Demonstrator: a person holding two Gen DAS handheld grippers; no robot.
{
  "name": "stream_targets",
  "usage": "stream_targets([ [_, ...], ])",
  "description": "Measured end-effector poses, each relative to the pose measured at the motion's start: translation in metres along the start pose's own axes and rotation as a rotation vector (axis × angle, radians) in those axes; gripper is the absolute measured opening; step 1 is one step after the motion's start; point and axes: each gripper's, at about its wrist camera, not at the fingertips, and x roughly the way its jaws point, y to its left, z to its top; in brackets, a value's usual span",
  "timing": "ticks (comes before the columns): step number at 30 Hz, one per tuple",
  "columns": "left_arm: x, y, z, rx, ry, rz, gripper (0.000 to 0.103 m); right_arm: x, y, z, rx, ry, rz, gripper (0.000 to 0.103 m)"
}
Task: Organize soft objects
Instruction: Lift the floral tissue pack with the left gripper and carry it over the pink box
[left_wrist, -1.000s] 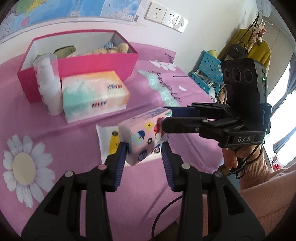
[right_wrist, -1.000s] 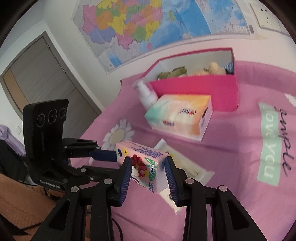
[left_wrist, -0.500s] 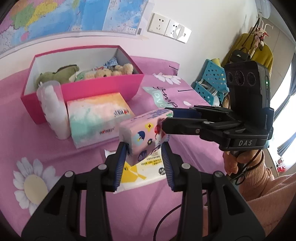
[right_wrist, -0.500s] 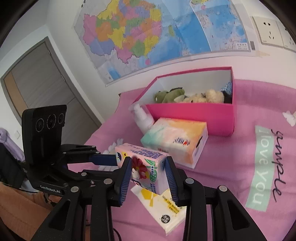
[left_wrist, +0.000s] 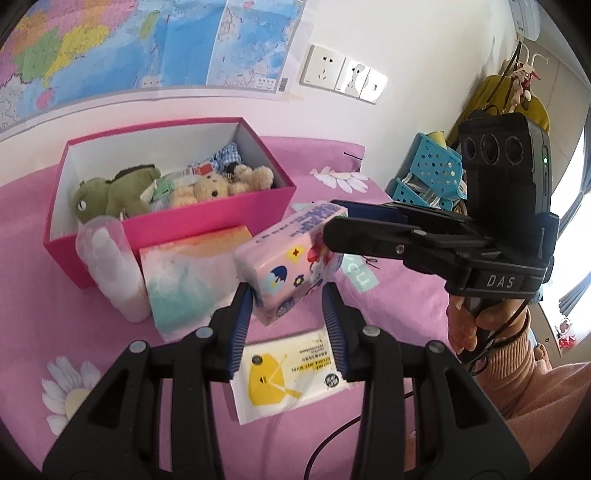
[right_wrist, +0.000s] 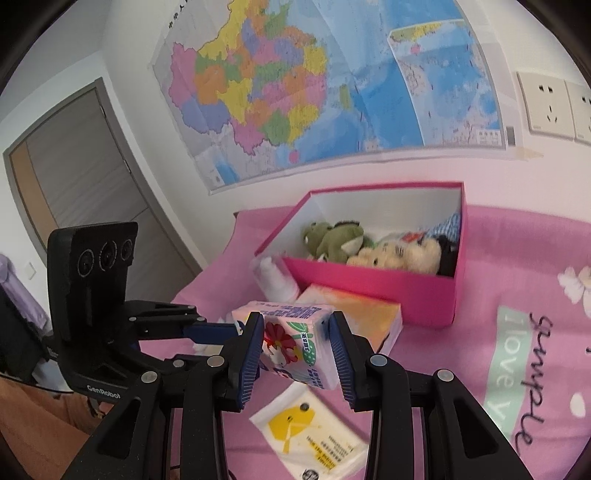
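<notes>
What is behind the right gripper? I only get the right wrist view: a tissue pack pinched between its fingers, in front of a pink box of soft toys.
Observer: A hand in a peach sleeve holds the right gripper.
Operator: Anything else on that side?
Observer: A blue basket with holes stands past the edge of the pink cover.
Operator: And higher up?
Observer: A yellow garment hangs above the basket.

Glossy plastic wraps the tissue pack (left_wrist: 291, 258); plush toys (left_wrist: 218, 184) fill the matt cardboard box (left_wrist: 207, 221).
</notes>
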Motion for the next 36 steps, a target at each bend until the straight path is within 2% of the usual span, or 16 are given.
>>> stream_targets([
  [12, 0.004, 0.007, 0.026, 0.000, -0.030, 0.029, 0.041, 0.008, -0.014, 0.023, 0.007, -0.030, -0.005, 0.037],
  [36, 0.018, 0.020, 0.054, -0.023, -0.036, 0.046, 0.041, 0.015, -0.026, 0.054, -0.008, -0.060, -0.014, 0.037],
])
